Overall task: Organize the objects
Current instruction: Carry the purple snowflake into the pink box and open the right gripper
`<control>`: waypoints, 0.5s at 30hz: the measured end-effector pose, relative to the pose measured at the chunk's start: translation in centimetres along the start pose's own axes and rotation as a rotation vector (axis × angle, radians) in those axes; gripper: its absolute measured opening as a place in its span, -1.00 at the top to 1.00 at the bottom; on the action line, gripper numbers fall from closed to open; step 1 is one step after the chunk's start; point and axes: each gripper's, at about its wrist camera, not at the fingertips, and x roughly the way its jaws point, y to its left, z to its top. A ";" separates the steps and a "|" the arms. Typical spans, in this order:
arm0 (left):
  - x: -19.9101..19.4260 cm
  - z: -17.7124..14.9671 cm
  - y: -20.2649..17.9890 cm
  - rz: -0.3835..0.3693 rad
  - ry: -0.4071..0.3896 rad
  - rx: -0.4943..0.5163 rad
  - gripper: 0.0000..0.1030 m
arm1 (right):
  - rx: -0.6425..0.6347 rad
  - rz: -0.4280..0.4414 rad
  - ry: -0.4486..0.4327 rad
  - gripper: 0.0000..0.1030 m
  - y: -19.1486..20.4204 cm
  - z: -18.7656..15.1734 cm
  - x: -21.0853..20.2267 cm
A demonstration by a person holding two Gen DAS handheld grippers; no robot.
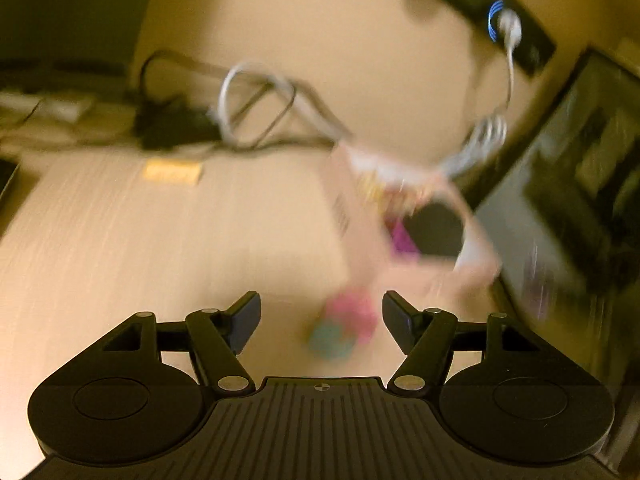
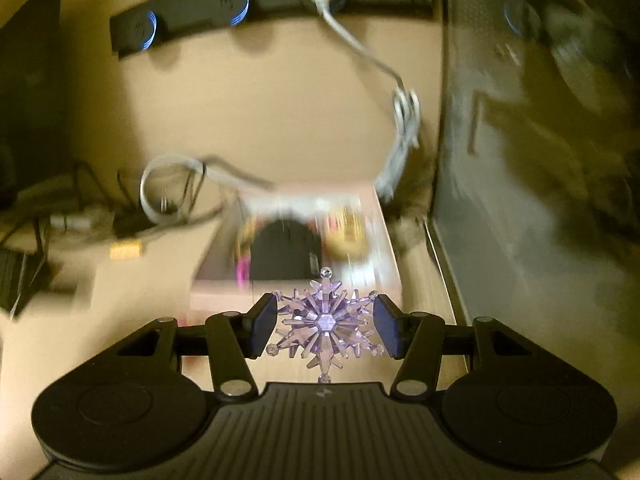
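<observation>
Lilac crystal snowflake (image 2: 325, 326) sits centre-low in the right wrist view, clamped between the jaws of the right gripper (image 2: 325, 330); both pads press on its side points. It hangs clear of the counter (image 2: 152, 280).

Above it in the same frame, mid-picture: a pale pink box (image 2: 386, 248), open, with a black block (image 2: 286, 252) inside and blurred yellow and magenta bits around that. Contents otherwise too smeared to tell.

White cable (image 2: 360, 46) runs from a plug in the black power strip (image 2: 272, 4), upper frame, down to a coiled bundle just beyond the box. Yellow tag (image 2: 126, 250) lies on the counter, left of the box. Dark glass panel (image 2: 520, 200) fills the right side.

Left wrist view, heavy motion blur. Left gripper (image 1: 322, 322) has its jaws well apart, nothing pressed between them. A pink-and-teal blob (image 1: 344, 330) lies on the counter in the gap, beyond the pads; what it is I cannot tell. The box shows right of centre, the tag upper left.
</observation>
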 end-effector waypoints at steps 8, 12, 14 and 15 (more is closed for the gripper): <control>-1.1 -3.8 -1.1 -0.007 0.075 0.171 -0.40 | 0.039 -0.014 -0.090 -0.14 1.7 10.0 7.5; -1.5 -3.8 -1.2 -0.004 0.054 0.199 -0.40 | 0.047 -0.046 -0.007 -0.55 2.5 10.4 10.5; -1.6 -3.8 -0.5 0.001 0.047 0.181 -0.40 | 0.035 0.009 0.016 -0.65 3.0 8.8 10.2; -1.5 -3.7 -0.3 0.011 0.049 0.177 -0.40 | 0.012 0.013 0.018 -0.68 3.4 7.8 9.9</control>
